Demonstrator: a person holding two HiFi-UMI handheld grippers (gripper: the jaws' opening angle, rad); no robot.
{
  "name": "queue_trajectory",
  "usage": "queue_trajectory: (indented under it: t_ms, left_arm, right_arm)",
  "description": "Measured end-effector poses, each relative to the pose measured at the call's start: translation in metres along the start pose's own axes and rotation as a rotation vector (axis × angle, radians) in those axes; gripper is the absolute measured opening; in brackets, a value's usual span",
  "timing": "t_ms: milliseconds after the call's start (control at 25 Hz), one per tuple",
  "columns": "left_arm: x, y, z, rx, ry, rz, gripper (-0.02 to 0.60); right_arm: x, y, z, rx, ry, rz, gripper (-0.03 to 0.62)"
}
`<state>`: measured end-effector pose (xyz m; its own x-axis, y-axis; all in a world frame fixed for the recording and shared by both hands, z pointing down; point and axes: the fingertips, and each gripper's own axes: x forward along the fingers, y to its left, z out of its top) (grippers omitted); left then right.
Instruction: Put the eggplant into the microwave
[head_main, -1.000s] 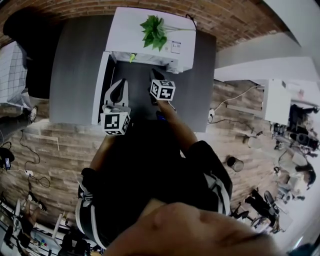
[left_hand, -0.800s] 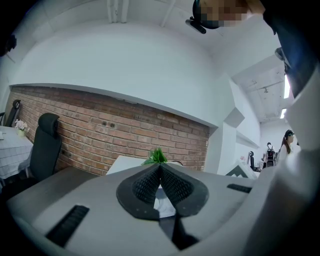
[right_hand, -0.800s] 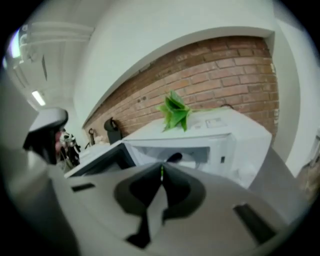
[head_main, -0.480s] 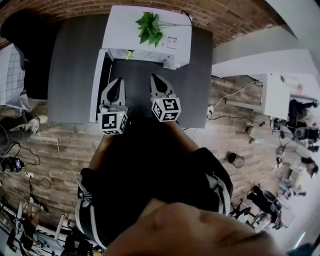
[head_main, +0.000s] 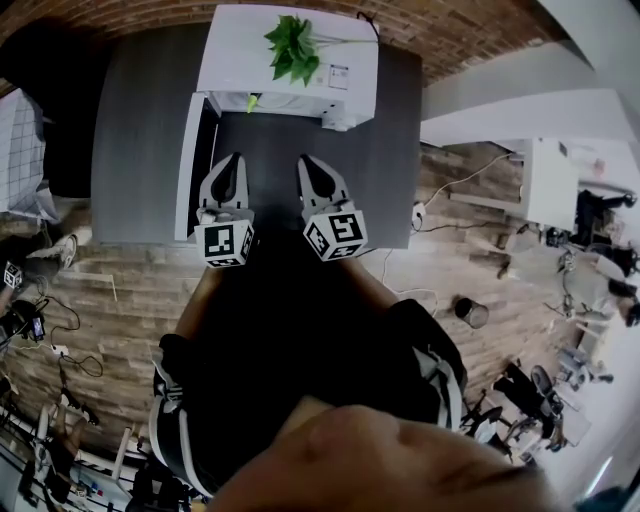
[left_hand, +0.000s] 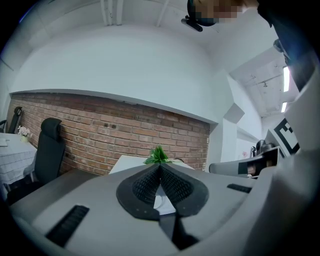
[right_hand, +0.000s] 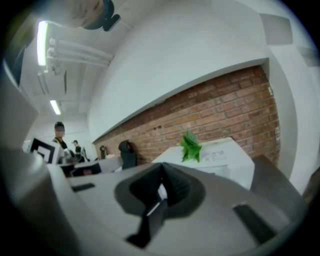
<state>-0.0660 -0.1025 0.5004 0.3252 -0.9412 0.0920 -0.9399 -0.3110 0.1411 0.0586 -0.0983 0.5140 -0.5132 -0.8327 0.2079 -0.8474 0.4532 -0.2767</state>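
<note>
Eggplant is gripped by neither: left gripper (head_main: 232, 162) and right gripper (head_main: 306, 164), pinched shut and empty, are poised facing the microwave (head_main: 232, 62) at the desk's (head_main: 140, 130) far edge.

The plant (head_main: 291, 48) sits on the microwave (head_main: 238, 55), which stands at the far edge of the table (head_main: 140, 130), against the brick wall (head_main: 120, 12).

white microwave (head_main: 240, 50), door (head_main: 187, 170) open
</note>
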Motion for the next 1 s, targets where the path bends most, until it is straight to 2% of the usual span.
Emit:
queue_trajectory:
  t_ms: [1000]
  left_arm:
    - [0.0007, -0.0071, 0.0011, -0.002, -0.010, -0.011, 0.035]
  right_arm:
    - [-0.0004, -0.0011, -0.0035, -0.017, 0.013, 0.005, 0.032]
